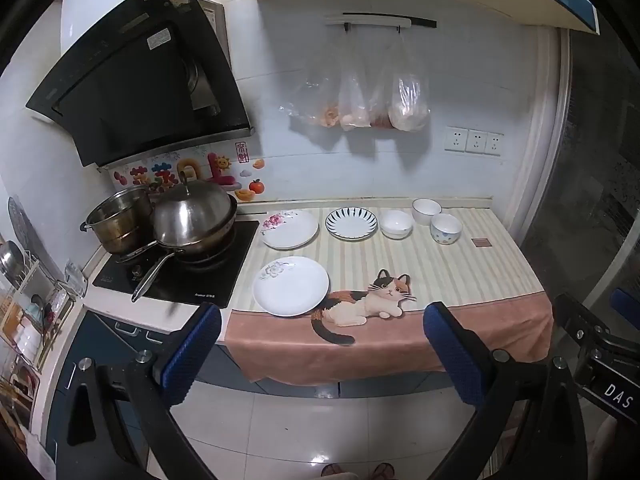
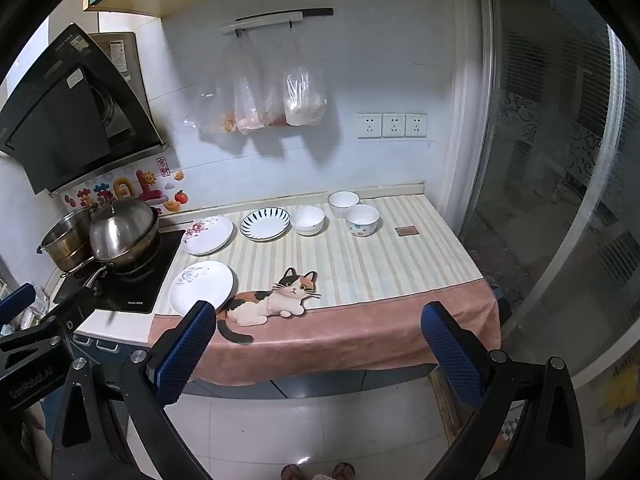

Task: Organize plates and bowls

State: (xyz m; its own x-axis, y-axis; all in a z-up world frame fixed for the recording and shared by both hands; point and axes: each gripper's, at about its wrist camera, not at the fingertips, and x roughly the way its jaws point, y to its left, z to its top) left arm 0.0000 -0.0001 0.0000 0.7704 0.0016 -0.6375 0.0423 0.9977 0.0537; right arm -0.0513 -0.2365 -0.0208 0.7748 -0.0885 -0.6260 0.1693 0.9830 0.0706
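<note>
Left gripper [image 1: 320, 344] and right gripper [image 2: 318, 340] both hovering with jaws wide apart and holding nothing, three plates [image 1: 291, 286] and three bowls [image 1: 446, 229] sitting behind the cat picture [image 1: 370, 302] on the striped cloth [image 1: 460, 276].

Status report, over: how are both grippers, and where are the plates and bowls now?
Left gripper open, empty; right gripper open, empty, both short of the counter. Three plates and three bowls separate on the cat cloth, none stacked. Path clear.
</note>
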